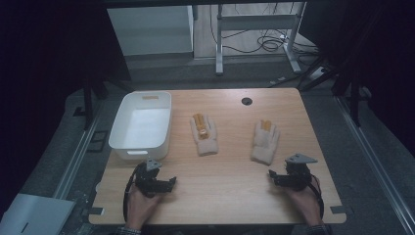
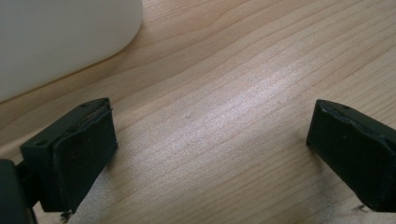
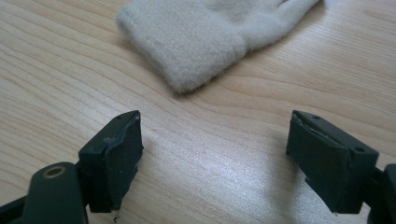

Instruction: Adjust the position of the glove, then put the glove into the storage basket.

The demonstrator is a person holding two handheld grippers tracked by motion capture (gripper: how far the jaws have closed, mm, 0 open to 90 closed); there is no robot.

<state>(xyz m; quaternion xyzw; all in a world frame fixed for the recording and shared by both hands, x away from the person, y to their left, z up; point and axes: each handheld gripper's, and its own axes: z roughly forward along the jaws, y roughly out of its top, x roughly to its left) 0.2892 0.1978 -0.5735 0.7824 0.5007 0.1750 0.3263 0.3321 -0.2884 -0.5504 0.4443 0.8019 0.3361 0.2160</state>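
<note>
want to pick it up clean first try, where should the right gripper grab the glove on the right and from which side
Take the glove by its folded cuff, the thick, wide end nearest the right gripper. The glove lies flat with its fingers pointing away, so coming from the person's side with a low, forward approach looks best. The jaws stand open with nothing between them, probably wide enough for one corner of the cuff.

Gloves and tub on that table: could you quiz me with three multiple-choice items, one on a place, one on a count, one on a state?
1. Where is the white tub on the table?
A. far left
B. far right
C. near middle

2. How many gloves lie on the table?
A. one
B. two
C. four

3. How stands the right gripper?
A. shut on a glove
B. open, holding nothing
C. inside the tub

Answers: 1 A, the tub sits at the left edge; 2 B, left glove and right glove; 3 B, bare wood between its jaws.
</note>
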